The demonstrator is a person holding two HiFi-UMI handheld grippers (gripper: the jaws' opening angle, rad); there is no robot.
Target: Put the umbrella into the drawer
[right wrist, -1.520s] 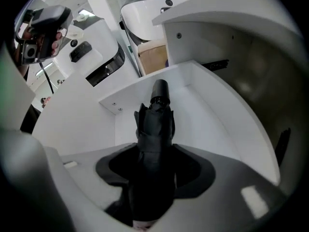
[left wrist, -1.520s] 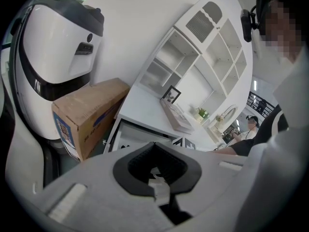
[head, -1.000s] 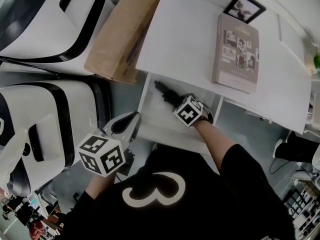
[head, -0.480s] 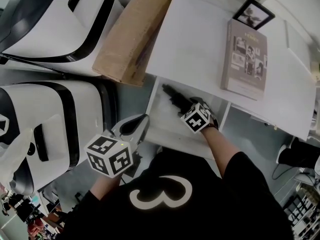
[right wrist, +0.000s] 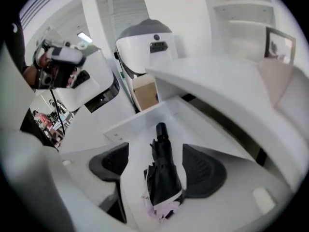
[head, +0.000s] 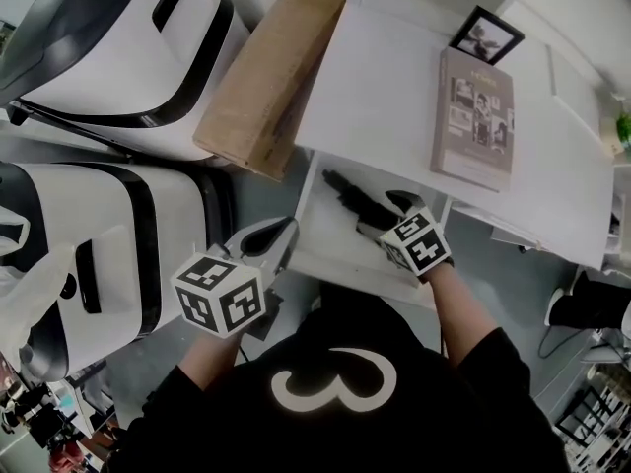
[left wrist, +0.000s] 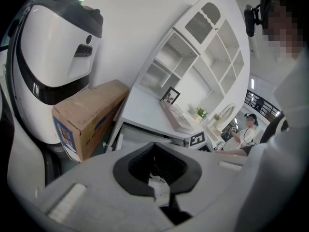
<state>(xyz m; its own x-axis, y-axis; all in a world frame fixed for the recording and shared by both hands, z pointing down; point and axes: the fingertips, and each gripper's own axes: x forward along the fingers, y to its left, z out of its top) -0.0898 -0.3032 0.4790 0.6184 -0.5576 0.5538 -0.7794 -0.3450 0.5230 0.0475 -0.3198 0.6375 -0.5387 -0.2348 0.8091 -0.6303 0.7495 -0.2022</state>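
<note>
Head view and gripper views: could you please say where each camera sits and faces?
Head view: on the person's head, facing down at the drawer; arms, left hand-held gripper and right hand-held gripper show.
Left gripper view: on the left one, facing the cardboard box and desk; shut jaws show.
Right gripper view: on the right one, facing down at the umbrella between opening jaws.
Shared: head and right gripper views show the umbrella in the drawer.
</note>
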